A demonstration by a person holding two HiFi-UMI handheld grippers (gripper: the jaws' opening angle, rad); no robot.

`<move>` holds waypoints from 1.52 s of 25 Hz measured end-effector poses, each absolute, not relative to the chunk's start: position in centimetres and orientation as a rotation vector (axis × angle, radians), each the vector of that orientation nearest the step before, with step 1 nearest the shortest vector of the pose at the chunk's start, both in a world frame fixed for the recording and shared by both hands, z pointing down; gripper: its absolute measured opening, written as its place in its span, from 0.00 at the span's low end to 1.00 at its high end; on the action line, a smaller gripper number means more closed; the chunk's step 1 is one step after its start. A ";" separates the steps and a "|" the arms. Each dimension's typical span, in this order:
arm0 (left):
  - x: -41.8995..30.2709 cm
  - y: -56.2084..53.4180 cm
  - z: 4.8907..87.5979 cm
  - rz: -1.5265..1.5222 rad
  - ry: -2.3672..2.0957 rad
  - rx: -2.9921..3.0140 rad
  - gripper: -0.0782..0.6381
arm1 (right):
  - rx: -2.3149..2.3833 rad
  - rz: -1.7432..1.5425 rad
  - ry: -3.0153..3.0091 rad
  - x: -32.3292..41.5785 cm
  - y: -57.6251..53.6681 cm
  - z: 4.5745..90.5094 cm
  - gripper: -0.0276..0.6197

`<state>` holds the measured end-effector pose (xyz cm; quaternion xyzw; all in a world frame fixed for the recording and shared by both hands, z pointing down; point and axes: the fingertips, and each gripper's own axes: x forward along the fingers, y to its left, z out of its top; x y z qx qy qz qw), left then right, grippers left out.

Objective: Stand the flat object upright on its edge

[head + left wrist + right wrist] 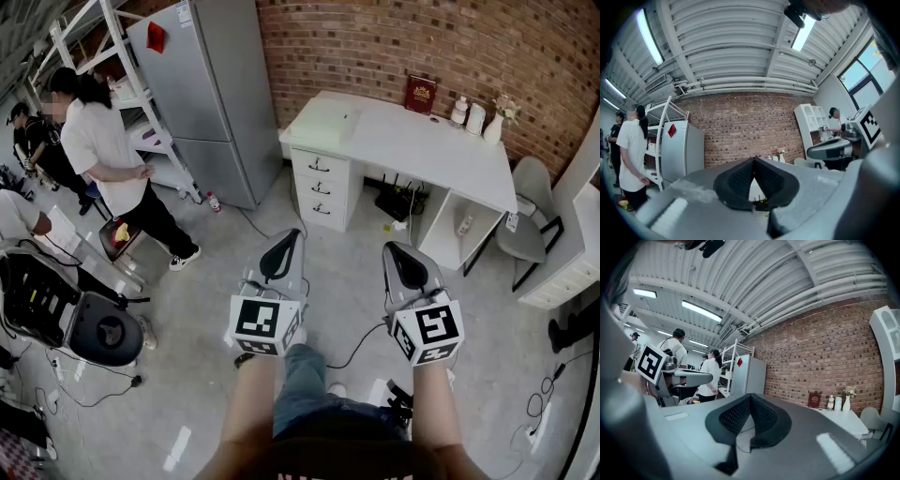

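The white desk (412, 141) sits in the upper right of the head view, well away from the person. The likeliest flat object is the pale board (328, 122) lying on the desk's left end, though a red book (419, 95) stands against the wall too. Best to step in close first, then open the jaws and pinch the board's edge. The left gripper (292, 234) and right gripper (389, 247) point level, side by side over the floor at mid-frame, both with jaws pressed together on nothing.
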<state>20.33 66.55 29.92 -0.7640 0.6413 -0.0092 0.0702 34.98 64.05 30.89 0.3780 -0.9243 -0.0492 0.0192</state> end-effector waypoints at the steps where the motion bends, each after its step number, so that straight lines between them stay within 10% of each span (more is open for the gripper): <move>1: 20.1 66.3 29.9 -0.023 1.931 -2.297 0.11 | 1.171 -0.156 -2.867 34.8 63.8 31.0 0.04; 38: -3.0 32.6 34.1 -0.028 1.893 -2.489 0.11 | 1.274 -0.088 -2.741 13.9 31.8 33.6 0.04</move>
